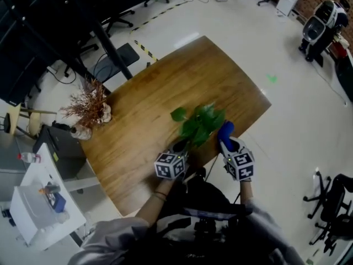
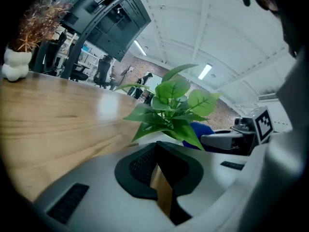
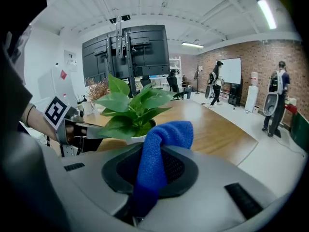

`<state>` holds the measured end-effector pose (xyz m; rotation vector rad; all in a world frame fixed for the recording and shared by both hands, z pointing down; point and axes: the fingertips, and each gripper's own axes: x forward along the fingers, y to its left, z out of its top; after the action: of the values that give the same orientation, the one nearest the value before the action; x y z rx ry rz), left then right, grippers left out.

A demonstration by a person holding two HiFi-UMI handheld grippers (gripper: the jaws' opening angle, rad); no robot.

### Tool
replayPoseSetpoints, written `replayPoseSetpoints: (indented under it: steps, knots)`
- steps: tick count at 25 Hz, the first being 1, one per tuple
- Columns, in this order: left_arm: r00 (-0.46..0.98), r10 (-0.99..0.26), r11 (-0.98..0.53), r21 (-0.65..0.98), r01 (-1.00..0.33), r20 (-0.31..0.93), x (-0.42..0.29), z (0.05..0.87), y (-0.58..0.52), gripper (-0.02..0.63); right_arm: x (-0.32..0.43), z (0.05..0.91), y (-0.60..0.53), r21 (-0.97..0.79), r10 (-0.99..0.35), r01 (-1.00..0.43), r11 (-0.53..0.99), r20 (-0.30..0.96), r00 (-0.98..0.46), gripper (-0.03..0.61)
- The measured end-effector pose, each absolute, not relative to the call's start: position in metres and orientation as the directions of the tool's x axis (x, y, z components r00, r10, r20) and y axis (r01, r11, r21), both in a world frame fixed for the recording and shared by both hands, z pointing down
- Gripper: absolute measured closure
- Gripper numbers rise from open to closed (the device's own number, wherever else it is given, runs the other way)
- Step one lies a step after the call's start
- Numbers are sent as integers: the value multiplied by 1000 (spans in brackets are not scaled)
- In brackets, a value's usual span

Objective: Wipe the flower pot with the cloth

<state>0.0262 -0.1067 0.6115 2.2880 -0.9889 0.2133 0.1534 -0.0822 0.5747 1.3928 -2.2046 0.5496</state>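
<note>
Sleeves (image 1: 110, 233): grey soft fabric, the person's, nearer the viewer than the flower pot. Left tool (image 1: 179, 151) (image 2: 157, 151): smooth grey shell with black ribbed pads, just left of the flower pot; its jaws are drawn close together with nothing between them, and only a thin tan sliver shows in the slit. Right tool (image 1: 223, 142) (image 3: 154, 151): same build, just right of the flower pot, clenched on the cloth. Cloth (image 1: 226, 129) (image 3: 169, 132): bright blue, nubbly towelling, folded into a thick roll that droops over the jaws toward the flower pot. Marker cubes (image 1: 170, 165): one on each tool, their faces printed with black-and-white square patterns. Flower pot (image 2: 166, 140) (image 3: 140, 139): white, smooth, round-rimmed, standing between the two tools at the near edge of the desk. Plant (image 1: 198, 123): broad, glossy, pointed green leaves rising from the flower pot and hiding most of it from above. Desk (image 1: 165, 87): polished brown wood with a streaked grain and rounded corners, under the flower pot. Dried sprigs (image 1: 88, 105): rust-brown and feathery, in a white knobbly vase (image 2: 15, 64), well apart from the flower pot at the desk's far left.
</note>
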Motion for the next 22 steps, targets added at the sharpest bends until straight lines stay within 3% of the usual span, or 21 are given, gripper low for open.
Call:
replayPoseSetpoints:
  steps: [8,22]
  knots:
    - [652,-645,-464,474,-748,398,23,619,-122,607,129,591,-113,-78,-602,-788,611,601,-526,517]
    - [678,-625,-497,473,-727,386,9,624,-169,607,70,621,-73,-154,-446,-675,721,643,-623,517]
